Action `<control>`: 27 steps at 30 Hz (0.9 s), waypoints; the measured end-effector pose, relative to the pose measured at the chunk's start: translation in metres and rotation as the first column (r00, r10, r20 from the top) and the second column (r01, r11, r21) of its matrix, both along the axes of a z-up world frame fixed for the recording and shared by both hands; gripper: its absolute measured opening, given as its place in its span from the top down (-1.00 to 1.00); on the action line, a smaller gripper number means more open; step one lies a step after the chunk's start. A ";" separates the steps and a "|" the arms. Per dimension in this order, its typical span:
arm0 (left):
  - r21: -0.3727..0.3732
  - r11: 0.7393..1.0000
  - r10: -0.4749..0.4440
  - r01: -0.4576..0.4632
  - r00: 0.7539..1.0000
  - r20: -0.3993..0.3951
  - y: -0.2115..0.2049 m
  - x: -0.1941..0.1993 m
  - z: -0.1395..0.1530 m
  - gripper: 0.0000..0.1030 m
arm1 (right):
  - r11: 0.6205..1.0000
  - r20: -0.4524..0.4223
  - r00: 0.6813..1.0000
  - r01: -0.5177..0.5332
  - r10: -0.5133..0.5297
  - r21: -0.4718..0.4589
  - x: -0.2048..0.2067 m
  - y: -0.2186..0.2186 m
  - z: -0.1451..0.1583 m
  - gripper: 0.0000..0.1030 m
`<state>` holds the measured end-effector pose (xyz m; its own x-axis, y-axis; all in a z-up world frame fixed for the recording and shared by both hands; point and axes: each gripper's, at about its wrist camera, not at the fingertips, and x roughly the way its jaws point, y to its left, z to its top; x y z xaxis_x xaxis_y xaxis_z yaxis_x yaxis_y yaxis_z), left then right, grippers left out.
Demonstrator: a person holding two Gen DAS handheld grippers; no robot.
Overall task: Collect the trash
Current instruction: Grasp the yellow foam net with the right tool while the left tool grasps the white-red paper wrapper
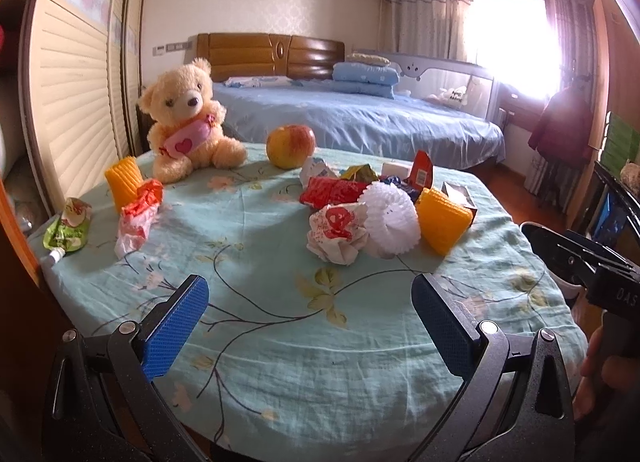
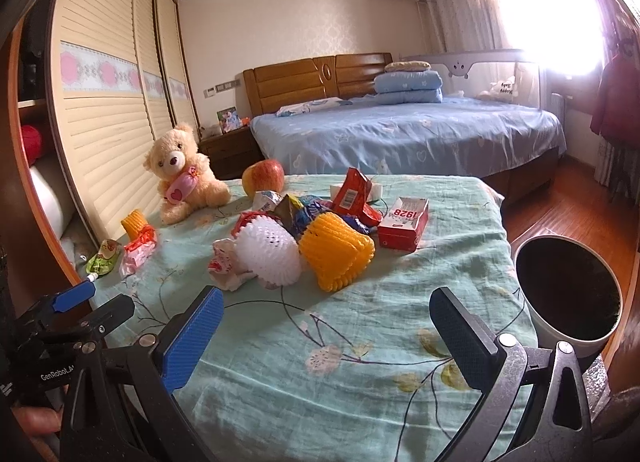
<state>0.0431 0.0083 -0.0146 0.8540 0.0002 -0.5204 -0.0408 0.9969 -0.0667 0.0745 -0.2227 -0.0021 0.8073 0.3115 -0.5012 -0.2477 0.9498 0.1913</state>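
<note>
Blue-padded left gripper [image 1: 310, 326] spread, empty, near table [image 1: 280, 382] edge; nothing collected yet | two orange foam nets [image 1: 442, 220], one white net [image 1: 390, 222], two crumpled wrappers [image 1: 338, 232] mid-table | right view: right gripper [image 2: 326, 338] spread (empty too); bin [image 2: 568, 290] right; next: reach far, pinch nearest wrapper.
</note>
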 end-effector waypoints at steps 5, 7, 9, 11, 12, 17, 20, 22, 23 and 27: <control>-0.003 1.000 -0.009 0.009 0.999 -0.033 -0.003 0.017 -0.006 -1.00 | 1.000 -0.045 0.999 0.000 0.000 -0.003 0.021 -0.006 -0.007 -1.00; -0.007 1.000 -0.015 0.015 0.999 -0.051 -0.004 0.026 -0.009 -1.00 | 1.000 -0.064 0.998 -0.004 0.004 -0.006 0.029 -0.006 -0.010 -1.00; -0.007 1.000 -0.017 0.017 0.997 -0.071 -0.004 0.036 -0.013 -1.00 | 1.000 -0.083 0.997 -0.010 0.009 -0.008 0.037 -0.006 -0.014 -1.00; -0.006 1.000 -0.021 0.020 0.996 -0.092 -0.005 0.046 -0.017 -0.99 | 1.000 -0.100 0.995 -0.016 0.015 -0.011 0.046 -0.006 -0.019 -1.00; -0.006 1.000 -0.022 0.022 0.995 -0.102 -0.004 0.052 -0.019 -0.98 | 1.000 -0.113 0.993 -0.019 0.017 -0.011 0.050 -0.006 -0.021 -1.00; -0.002 1.000 -0.026 0.026 0.990 -0.139 -0.006 0.074 -0.025 -0.94 | 0.999 -0.179 0.983 -0.038 0.035 -0.013 0.074 -0.003 -0.032 -0.99; -0.002 1.000 -0.028 0.028 0.987 -0.160 -0.005 0.087 -0.030 -0.92 | 0.998 -0.203 0.978 -0.055 0.051 -0.016 0.088 -0.002 -0.037 -0.97; -0.003 1.000 -0.030 0.029 0.984 -0.173 -0.006 0.095 -0.033 -0.88 | 0.998 -0.213 0.975 -0.059 0.054 -0.019 0.096 -0.001 -0.039 -0.97; -0.004 1.000 -0.030 0.030 0.983 -0.180 -0.006 0.099 -0.034 -0.87 | 0.998 -0.218 0.974 -0.062 0.056 -0.020 0.100 -0.001 -0.041 -0.97; -0.011 0.999 -0.037 0.035 0.977 -0.209 -0.008 0.114 -0.041 -0.80 | 0.997 -0.241 0.968 -0.078 0.070 -0.028 0.114 0.002 -0.046 -0.93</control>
